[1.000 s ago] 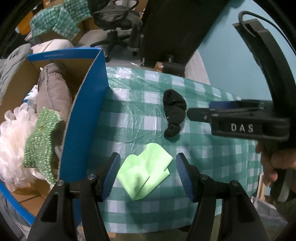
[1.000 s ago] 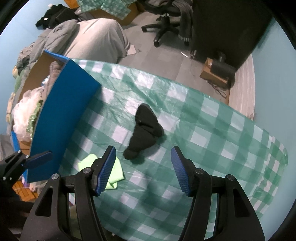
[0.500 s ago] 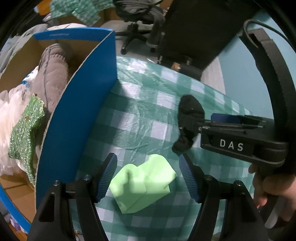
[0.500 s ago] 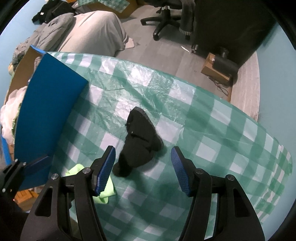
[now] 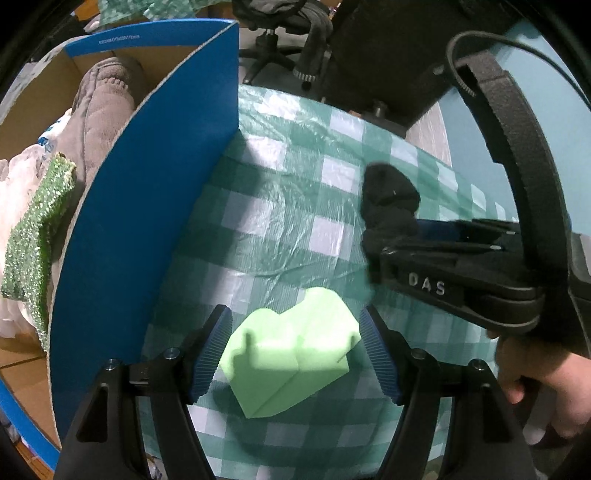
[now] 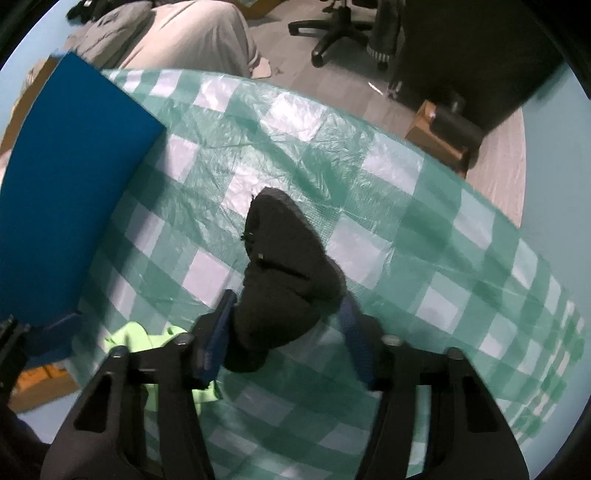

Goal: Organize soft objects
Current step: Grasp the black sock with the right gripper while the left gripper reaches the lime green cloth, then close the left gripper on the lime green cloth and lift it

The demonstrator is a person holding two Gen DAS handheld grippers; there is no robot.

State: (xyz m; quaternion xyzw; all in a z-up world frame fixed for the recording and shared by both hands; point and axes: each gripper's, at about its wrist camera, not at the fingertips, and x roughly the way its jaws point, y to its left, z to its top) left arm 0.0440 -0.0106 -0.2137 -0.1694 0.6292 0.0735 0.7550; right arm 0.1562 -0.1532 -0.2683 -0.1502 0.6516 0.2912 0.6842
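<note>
A folded light green cloth [image 5: 295,347] lies on the green checked tablecloth [image 5: 280,206], between the open jaws of my left gripper [image 5: 295,349]. A crumpled black sock [image 6: 284,266] lies further right; it also shows in the left wrist view [image 5: 388,206]. My right gripper [image 6: 286,325] is open with its blue pads on either side of the sock's near end. The right gripper appears in the left wrist view [image 5: 436,254]. A corner of the green cloth shows in the right wrist view [image 6: 144,338].
A blue-walled cardboard box [image 5: 147,192] stands at the left, holding a grey plush item [image 5: 99,103], a glittery green piece [image 5: 33,236] and white fluffy material. An office chair [image 6: 340,26] and a dark cabinet [image 6: 472,48] stand beyond the table edge.
Both grippers moved forward and down. The green cloth now lies between the left jaws, and the right jaws now straddle the black sock.
</note>
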